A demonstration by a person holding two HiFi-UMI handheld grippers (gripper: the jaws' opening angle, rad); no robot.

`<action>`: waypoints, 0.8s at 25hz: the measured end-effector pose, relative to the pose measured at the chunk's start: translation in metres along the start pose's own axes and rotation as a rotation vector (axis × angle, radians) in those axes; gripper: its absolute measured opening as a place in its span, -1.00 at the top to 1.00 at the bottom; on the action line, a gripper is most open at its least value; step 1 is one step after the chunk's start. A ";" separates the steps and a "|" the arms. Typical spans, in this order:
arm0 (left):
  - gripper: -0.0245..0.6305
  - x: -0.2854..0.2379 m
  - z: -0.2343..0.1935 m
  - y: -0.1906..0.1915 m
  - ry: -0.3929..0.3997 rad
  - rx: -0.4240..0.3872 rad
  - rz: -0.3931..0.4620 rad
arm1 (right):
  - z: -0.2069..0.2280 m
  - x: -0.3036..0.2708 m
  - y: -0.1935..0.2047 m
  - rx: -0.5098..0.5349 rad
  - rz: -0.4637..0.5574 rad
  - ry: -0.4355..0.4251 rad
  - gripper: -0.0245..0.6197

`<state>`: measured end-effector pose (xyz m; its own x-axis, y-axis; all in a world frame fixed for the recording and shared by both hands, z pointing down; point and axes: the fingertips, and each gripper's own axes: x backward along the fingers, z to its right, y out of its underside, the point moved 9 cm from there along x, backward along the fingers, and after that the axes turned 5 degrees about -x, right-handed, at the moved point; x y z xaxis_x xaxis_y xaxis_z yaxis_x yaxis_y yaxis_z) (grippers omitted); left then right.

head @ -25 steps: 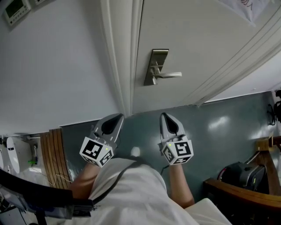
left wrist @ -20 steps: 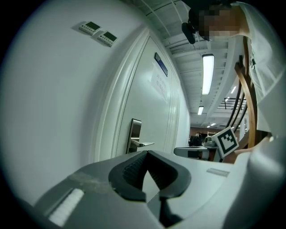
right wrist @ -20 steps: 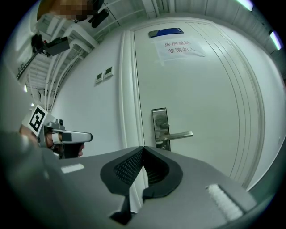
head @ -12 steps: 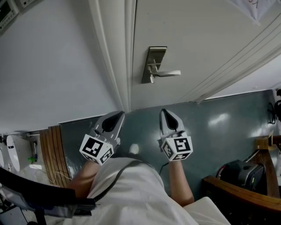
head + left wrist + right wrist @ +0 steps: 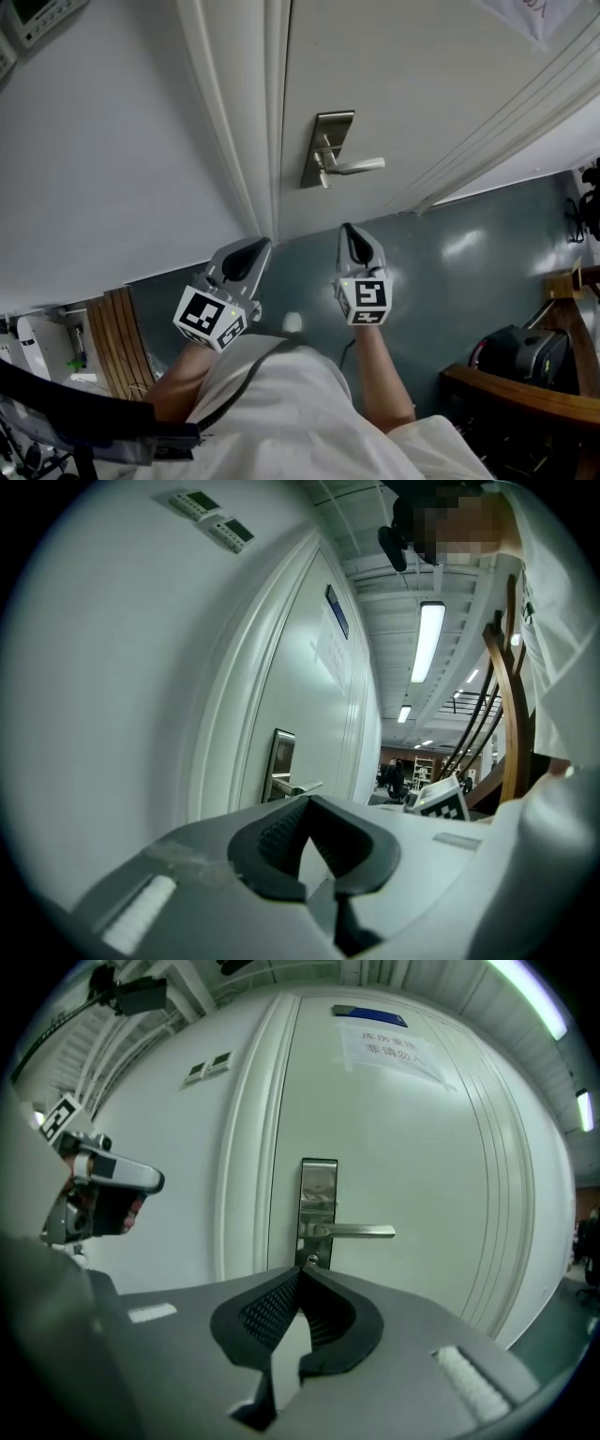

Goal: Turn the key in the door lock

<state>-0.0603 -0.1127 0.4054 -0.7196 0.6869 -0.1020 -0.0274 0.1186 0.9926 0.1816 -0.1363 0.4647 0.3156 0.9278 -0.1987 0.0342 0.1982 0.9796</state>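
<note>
Lock: brushed-metal rectangular lock plate [image 5: 323,148] mounted on the white panelled door [image 5: 422,84], close to its hinge-free edge at 9 o'clock.
Lever: straight silver lever handle [image 5: 356,166] projects from the plate toward 3 o'clock.
Keyway: small round cylinder [image 5: 311,1261] sits on the plate at 6 o'clock of the lever. Whether a key is in it cannot be made out.
Right gripper: grey two-jaw right gripper [image 5: 349,230] points at the door from 6 o'clock of the plate, well apart from it. Its jaws are pressed together with nothing between them. In the right gripper view the tips line up just under the cylinder.
Left gripper: matching left gripper [image 5: 262,242] lies at 9 o'clock of the right one, below the white moulded door frame [image 5: 248,112]. Its jaws meet at the tips and are empty.
Notice: white paper sheet [image 5: 380,1049] is fixed to the door at 12 o'clock of the plate.
Floor: glossy grey-green floor [image 5: 469,272] lies under both grippers.
</note>
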 end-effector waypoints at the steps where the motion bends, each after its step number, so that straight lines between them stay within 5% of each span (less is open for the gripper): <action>1: 0.91 0.000 -0.005 -0.002 0.007 -0.004 0.000 | -0.002 -0.007 0.000 0.026 -0.005 0.009 0.90; 7: 0.91 0.002 -0.030 -0.006 0.031 -0.015 0.006 | -0.011 -0.044 0.002 0.149 -0.050 0.060 0.90; 15: 0.91 0.007 -0.056 -0.010 0.031 -0.020 0.019 | -0.012 -0.073 0.007 0.124 -0.088 0.077 0.88; 20: 0.91 0.011 -0.065 -0.009 0.028 -0.025 0.014 | -0.012 -0.089 0.015 0.196 -0.156 0.086 0.77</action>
<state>-0.1130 -0.1531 0.4000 -0.7395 0.6677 -0.0862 -0.0341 0.0907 0.9953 0.1427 -0.2123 0.4972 0.2106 0.9160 -0.3414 0.2620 0.2836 0.9225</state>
